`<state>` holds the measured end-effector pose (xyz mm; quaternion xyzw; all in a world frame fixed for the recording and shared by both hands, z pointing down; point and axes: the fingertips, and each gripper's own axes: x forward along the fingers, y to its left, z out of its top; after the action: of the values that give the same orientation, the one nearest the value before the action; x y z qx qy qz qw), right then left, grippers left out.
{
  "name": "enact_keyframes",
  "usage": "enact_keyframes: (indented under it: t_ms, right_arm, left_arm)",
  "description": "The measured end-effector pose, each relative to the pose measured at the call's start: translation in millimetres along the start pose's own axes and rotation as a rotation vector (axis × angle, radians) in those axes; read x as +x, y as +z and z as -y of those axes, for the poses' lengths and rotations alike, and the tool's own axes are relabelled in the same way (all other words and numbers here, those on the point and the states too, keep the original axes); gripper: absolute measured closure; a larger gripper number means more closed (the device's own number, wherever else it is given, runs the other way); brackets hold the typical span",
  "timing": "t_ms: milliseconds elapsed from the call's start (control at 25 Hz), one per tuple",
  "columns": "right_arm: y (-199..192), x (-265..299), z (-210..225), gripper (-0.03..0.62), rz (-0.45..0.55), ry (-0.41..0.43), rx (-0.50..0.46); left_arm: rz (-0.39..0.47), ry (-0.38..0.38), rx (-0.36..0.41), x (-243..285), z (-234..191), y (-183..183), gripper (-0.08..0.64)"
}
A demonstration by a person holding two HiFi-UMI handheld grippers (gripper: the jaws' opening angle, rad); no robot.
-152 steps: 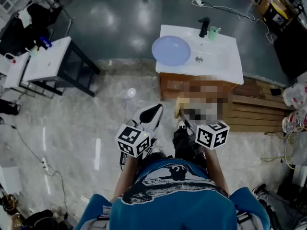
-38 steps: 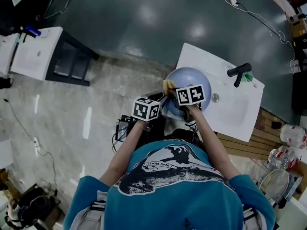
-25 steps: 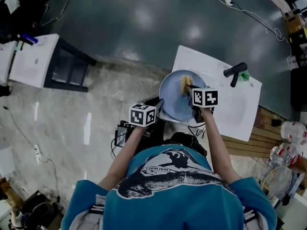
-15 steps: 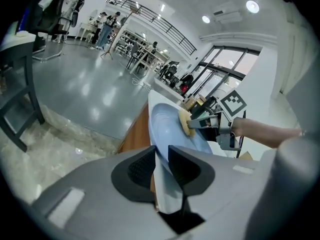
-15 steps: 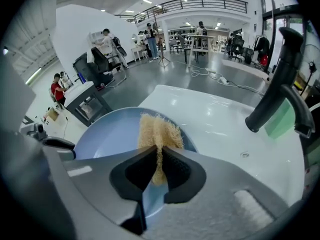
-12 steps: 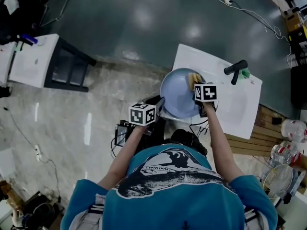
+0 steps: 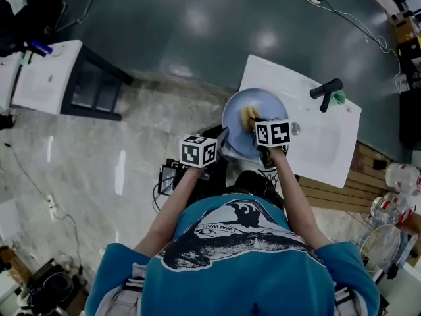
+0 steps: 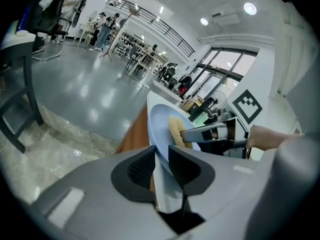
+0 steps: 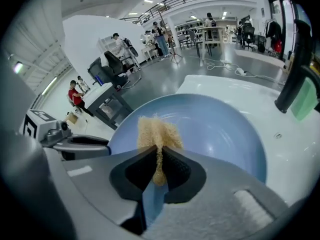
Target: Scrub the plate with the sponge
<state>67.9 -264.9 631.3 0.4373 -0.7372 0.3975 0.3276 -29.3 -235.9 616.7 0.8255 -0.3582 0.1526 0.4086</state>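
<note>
Sponge (image 9: 157,134) has slid inward on the plate (image 9: 220,129), pinched by right hand-held gripper (image 9: 160,156); left hand-held gripper (image 8: 161,156) clamps its rim.

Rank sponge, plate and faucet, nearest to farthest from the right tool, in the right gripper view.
1. sponge: pinched in the right tool.
2. plate: directly under the sponge.
3. faucet: far right, beyond the plate.

White surface (image 7: 323,149), basin sunk in. Black faucet (image 7: 327,89) at back edge; green cup (image 7: 339,98) just beside it.
</note>
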Motion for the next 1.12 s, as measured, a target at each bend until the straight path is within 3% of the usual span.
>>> enact_keyframes:
  t_ms: [360, 680, 800, 1120]
  right_arm:
    - [-25, 11, -56, 0.563, -0.087, 0.159, -0.041]
    - [-23, 8, -57, 0.561, -0.085, 0.207, -0.001]
    - [-15, -2, -40, 0.563, -0.038, 0.168, 0.023]
    - [7, -32, 44, 0.563, 0.046, -0.041, 0.057]
  left_arm:
    - [-0.005, 0.009, -0.004, 0, -1, -3, 0.463]
    - [0.0, 0.012, -0.028, 0, -1, -2, 0.465]
    - [-0.003, 0.014, -0.032, 0, -1, -2, 0.466]
    - [-0.008, 0.037, -0.069, -1, -7, -3, 0.472]
